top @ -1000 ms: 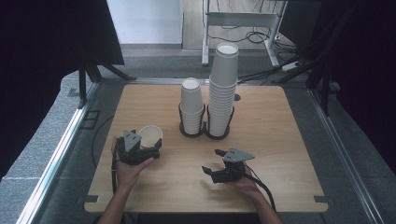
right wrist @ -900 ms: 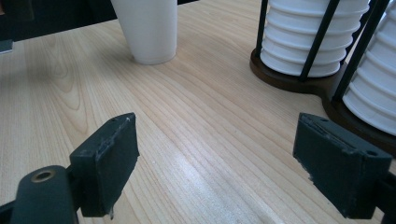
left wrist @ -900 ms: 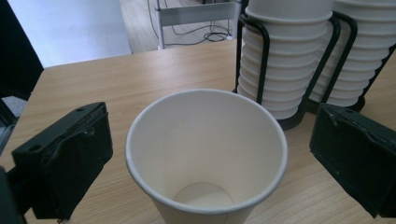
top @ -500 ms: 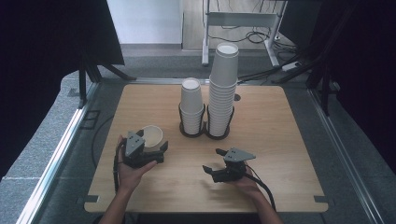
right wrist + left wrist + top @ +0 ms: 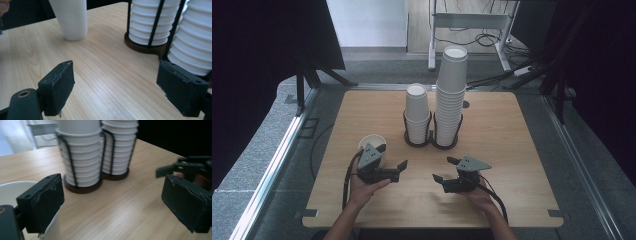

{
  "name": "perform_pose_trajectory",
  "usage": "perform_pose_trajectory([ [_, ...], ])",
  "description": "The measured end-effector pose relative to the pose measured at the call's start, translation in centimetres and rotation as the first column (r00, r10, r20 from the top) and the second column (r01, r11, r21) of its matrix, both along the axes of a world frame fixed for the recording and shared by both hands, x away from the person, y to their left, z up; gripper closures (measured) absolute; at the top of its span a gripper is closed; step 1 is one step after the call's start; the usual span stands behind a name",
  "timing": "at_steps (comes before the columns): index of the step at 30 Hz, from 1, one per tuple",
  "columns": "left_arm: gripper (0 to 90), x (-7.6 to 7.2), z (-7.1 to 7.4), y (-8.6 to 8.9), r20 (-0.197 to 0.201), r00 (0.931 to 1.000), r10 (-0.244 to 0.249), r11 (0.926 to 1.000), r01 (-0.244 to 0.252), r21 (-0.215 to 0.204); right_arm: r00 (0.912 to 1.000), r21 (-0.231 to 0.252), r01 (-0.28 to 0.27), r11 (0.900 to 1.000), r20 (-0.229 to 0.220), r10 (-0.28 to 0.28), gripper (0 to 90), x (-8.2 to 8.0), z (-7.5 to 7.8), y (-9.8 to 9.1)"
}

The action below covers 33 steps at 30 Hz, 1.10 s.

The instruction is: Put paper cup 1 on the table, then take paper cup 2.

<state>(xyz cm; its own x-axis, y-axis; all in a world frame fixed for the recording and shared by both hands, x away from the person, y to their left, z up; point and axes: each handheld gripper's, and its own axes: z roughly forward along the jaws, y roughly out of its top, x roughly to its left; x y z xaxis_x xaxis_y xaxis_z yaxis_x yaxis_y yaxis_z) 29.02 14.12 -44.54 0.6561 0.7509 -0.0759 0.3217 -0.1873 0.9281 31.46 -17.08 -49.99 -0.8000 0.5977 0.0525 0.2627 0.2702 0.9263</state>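
Observation:
A single white paper cup stands upright on the wooden table, left of the holder. My left gripper is just right of it, open. Its jaws have just been closing with nothing between them, and the cup sits behind the left jaw, outside the gap. My right gripper rests open near the front edge, pointing toward the cup and the holder, its gap bare. A short cup stack and a tall cup stack fill a black wire holder.
The holder with both stacks stands mid-table behind the grippers. The right gripper appears beyond the left gripper's right jaw. Bare wood lies at the table's right side and far left corner. Metal rails border the table.
My left gripper has slid to the right, away from the single cup, and its jaws have narrowed. The cup stays put. The right gripper has not moved.

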Motion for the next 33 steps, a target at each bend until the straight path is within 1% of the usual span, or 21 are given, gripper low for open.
perform_pose_trajectory([
  [1,5.5,0.0,-0.1,-0.2,-0.002,0.9998,-0.019,0.9998,0.019,0.009,1.0000,0.002,0.005,1.0000,0.001,-0.005,15.1,0.0,0.1,-0.1],
  [4,5.7,0.0,-0.3,-0.8,-0.014,0.9991,-0.039,0.9990,0.039,0.021,0.9997,0.013,0.022,0.9997,0.008,-0.022,15.2,0.1,0.3,-0.6],
  [11,6.1,0.5,-0.6,-1.8,-0.048,0.9953,-0.084,0.9963,0.085,0.009,0.9976,0.036,0.064,0.9973,0.025,-0.065,16.5,0.4,0.9,-1.6],
  [14,6.2,0.7,-0.6,-2.2,-0.051,0.9940,-0.096,0.9952,0.097,0.012,0.9964,0.041,0.079,0.9961,0.028,-0.080,16.7,0.5,1.0,-1.8],
  [17,6.3,0.9,-0.5,-2.6,-0.057,0.9921,-0.112,0.9937,0.112,0.006,0.9957,0.044,0.086,0.9953,0.028,-0.088,16.6,0.6,1.2,-2.0],
  [23,6.7,1.4,-0.2,-3.4,-0.072,0.9902,-0.120,0.9927,0.120,0.003,0.9933,0.055,0.107,0.9928,0.039,-0.109,16.8,0.9,2.0,-2.5],
  [28,6.8,2.1,0.4,-3.7,-0.079,0.9883,-0.131,0.9913,0.129,-0.024,0.9913,0.049,0.117,0.9920,0.056,-0.119,16.8,1.3,2.6,-2.9],
  [31,6.7,2.6,0.8,-4.0,-0.073,0.9882,-0.135,0.9907,0.133,-0.030,0.9894,0.058,0.129,0.9899,0.060,-0.133,16.8,1.6,3.2,-3.2],
  [33,7.1,3.0,1.1,-4.2,-0.078,0.9869,-0.142,0.9895,0.139,-0.040,0.9879,0.055,0.139,0.9888,0.062,-0.142,16.8,2.0,3.7,-3.4],
])
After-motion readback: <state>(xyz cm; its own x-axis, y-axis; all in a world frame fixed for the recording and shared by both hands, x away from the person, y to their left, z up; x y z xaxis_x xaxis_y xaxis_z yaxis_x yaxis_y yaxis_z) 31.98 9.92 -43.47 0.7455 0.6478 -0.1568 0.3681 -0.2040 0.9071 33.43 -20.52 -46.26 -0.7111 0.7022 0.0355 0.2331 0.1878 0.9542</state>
